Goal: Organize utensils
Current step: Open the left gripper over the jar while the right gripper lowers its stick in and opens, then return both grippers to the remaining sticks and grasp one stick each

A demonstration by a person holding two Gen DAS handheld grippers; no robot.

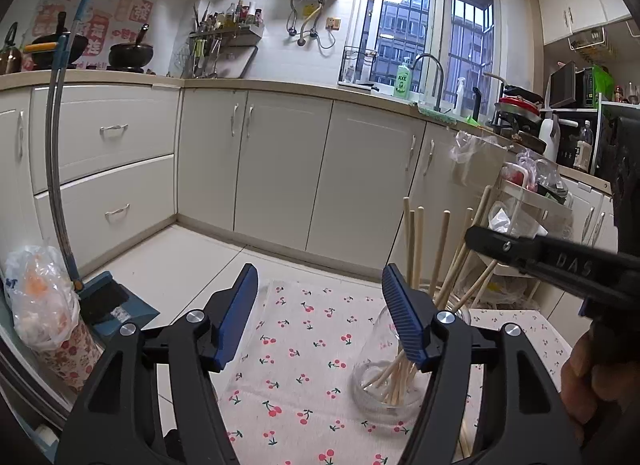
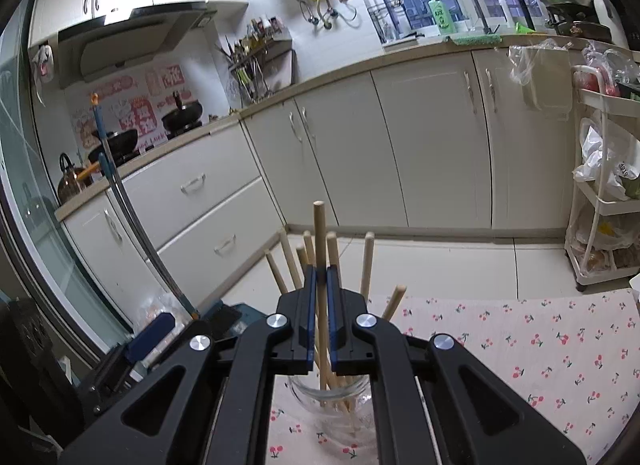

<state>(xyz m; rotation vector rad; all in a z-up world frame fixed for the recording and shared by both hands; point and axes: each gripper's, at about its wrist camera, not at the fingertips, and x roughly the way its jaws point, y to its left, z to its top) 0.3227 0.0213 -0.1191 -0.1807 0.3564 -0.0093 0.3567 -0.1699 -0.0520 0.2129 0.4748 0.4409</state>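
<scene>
A clear glass jar stands on the cherry-print cloth and holds several wooden chopsticks. My left gripper is open and empty, just left of the jar. My right gripper is shut on one upright chopstick right above the jar, with that stick's lower end inside the jar among the others. The right gripper also shows in the left wrist view, reaching in from the right over the sticks.
White kitchen cabinets run along the back. A broom and blue dustpan lean at the left beside a bin with a plastic bag. A white trolley with bags stands at the right.
</scene>
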